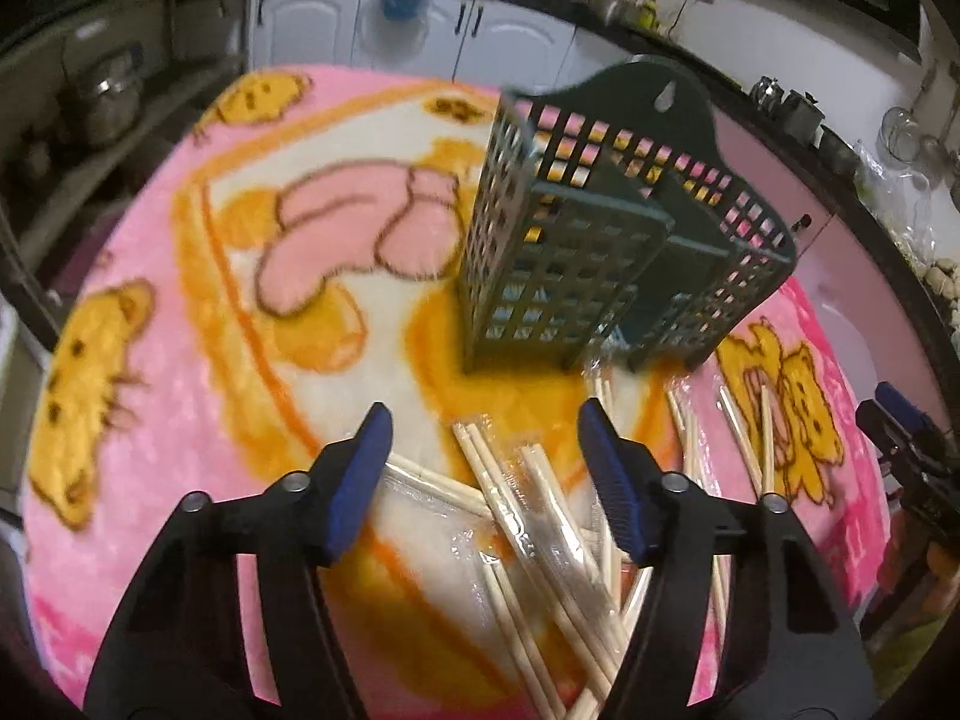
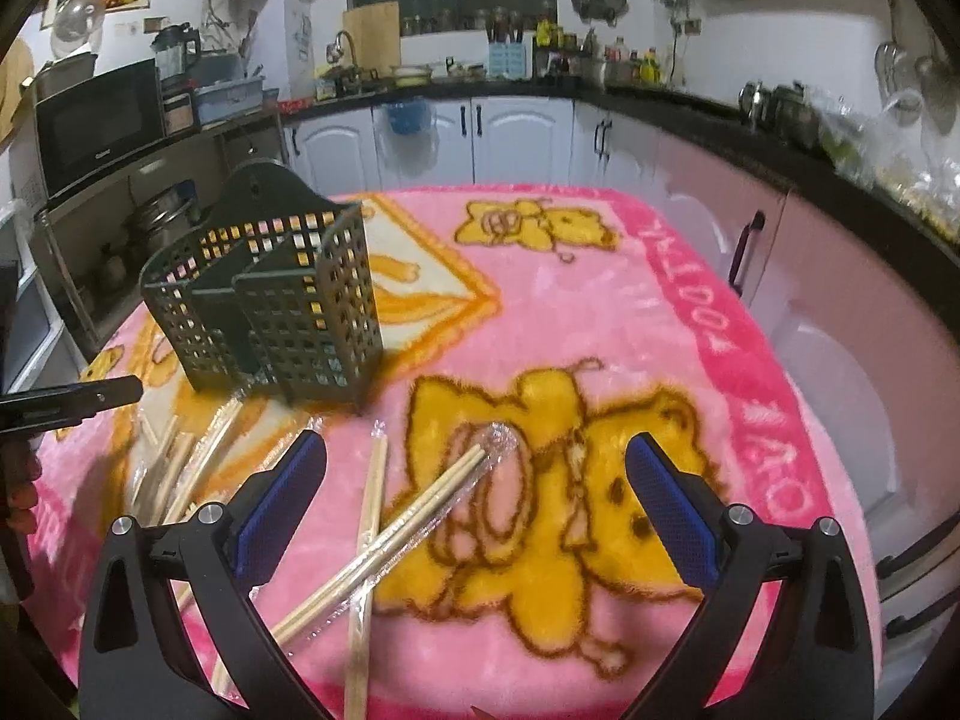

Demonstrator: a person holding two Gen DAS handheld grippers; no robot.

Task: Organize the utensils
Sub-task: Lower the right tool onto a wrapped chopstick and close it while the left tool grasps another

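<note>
Chopsticks (image 1: 528,534) of pale wood, many in clear plastic sleeves, lie scattered on the fuzzy pink cartoon-print blanket (image 1: 180,276) covering the desk, just before a dark green perforated utensil holder (image 1: 600,240) standing upright with divided compartments. The left hand-held gripper (image 1: 483,426) hovers over the pile, jaws apart, gripping nothing. The right hand-held gripper (image 2: 477,462) is spread wide above one crossed, wrapped pair (image 2: 384,534), empty too. White kitchen cabinets (image 2: 516,132) ring the desk.
</note>
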